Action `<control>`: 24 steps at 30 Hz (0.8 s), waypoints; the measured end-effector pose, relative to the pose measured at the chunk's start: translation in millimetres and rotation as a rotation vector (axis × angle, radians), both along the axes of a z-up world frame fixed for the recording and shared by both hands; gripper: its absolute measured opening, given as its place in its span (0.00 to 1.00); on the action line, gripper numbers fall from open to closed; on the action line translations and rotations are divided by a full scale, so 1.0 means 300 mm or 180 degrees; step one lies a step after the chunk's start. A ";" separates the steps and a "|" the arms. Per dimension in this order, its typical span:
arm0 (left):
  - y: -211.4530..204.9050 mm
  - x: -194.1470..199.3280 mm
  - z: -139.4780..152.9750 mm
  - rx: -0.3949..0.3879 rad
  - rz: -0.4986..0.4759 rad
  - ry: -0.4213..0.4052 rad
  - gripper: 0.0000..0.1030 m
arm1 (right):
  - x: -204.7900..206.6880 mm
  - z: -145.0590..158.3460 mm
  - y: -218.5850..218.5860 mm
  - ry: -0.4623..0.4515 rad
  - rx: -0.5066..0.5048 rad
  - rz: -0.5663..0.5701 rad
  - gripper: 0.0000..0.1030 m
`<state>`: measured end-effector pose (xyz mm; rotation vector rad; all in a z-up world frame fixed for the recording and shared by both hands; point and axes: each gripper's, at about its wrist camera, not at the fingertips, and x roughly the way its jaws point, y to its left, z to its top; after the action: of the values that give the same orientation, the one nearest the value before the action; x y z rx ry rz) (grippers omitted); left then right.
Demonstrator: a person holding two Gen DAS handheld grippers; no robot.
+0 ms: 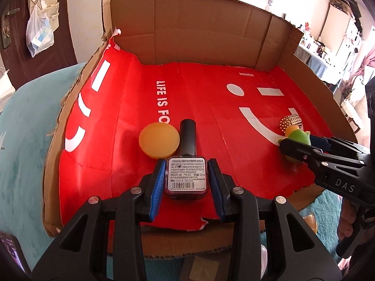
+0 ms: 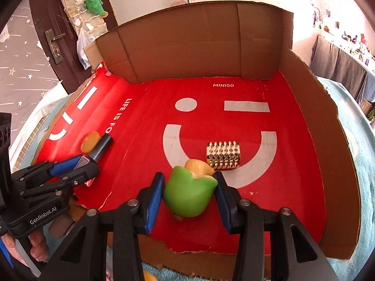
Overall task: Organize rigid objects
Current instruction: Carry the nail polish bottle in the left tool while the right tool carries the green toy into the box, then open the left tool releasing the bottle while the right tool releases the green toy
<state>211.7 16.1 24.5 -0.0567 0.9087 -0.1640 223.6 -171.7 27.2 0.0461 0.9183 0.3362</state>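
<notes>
both grippers are mid-placement over the red-lined cardboard tray [image 1: 264, 53]: left gripper [image 1: 186, 175] jaws clamp the nail polish bottle [image 1: 186, 173] beside the orange disc [image 1: 159, 139], right gripper [image 2: 188, 195] jaws grip the green toy [image 2: 187, 194] near the studded gold roller [image 2: 223, 155], neither released yet.

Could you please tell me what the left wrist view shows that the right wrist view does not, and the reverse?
Only the left wrist view shows the printed label on the base of the nail polish bottle, clamped in the left gripper.

Only the right wrist view shows the green toy whole, clamped in the right gripper, and the door handle.

Both show the red sheet in the cardboard tray, the orange disc touching the bottle's black cap, and the studded gold cylinder beside the toy.
</notes>
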 end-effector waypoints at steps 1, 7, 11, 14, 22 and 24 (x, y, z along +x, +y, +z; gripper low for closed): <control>0.001 0.005 0.000 0.0001 0.0011 -0.0003 0.33 | 0.005 0.000 -0.001 -0.0003 0.0001 -0.0015 0.44; 0.006 0.016 0.000 -0.0017 0.0032 -0.0010 0.33 | 0.015 -0.001 0.004 -0.0028 -0.0025 -0.0035 0.44; 0.006 0.016 0.000 -0.0010 0.0030 -0.0011 0.33 | 0.015 -0.001 0.004 -0.0024 -0.0023 -0.0035 0.44; 0.005 0.016 0.000 -0.0008 0.0028 -0.0012 0.33 | 0.016 -0.001 0.003 -0.0029 -0.0024 -0.0033 0.44; 0.003 0.014 -0.001 0.0018 0.0031 -0.0021 0.33 | 0.020 -0.002 -0.003 -0.0013 0.0018 -0.0033 0.44; 0.003 0.014 -0.001 0.0025 0.0033 -0.0022 0.33 | 0.019 -0.002 -0.004 -0.0011 0.0024 -0.0033 0.44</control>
<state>216.0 17.1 24.3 -0.0535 0.9021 -0.1510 229.4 -172.9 26.5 0.0572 0.9131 0.3300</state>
